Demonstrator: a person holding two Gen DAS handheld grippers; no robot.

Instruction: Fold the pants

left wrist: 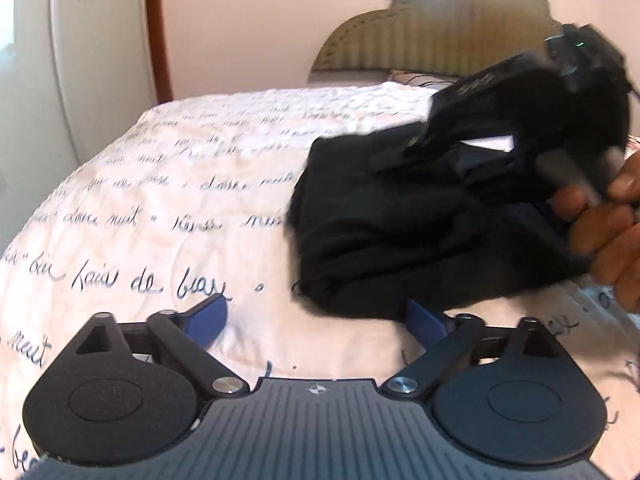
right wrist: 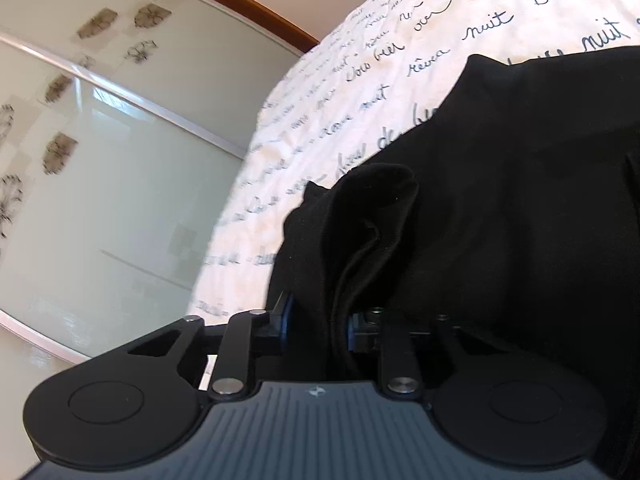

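Left wrist view | left tongs (left wrist: 316, 320) spread apart, empty | black pants (left wrist: 400, 232) bunched on bed (left wrist: 160, 200), ahead-right, hem touching right finger | right tongs (right wrist: 320, 320) clamped on pants fold, nearer.

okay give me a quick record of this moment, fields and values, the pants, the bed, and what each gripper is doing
garment: black pants, bunched, not yet a neat fold
surface: bed with white bedspread printed in cursive script
left gripper: open, nothing between its fingers, at the near edge of the pants
right gripper: shut on a fold of the pants
background: padded headboard, frosted wardrobe door
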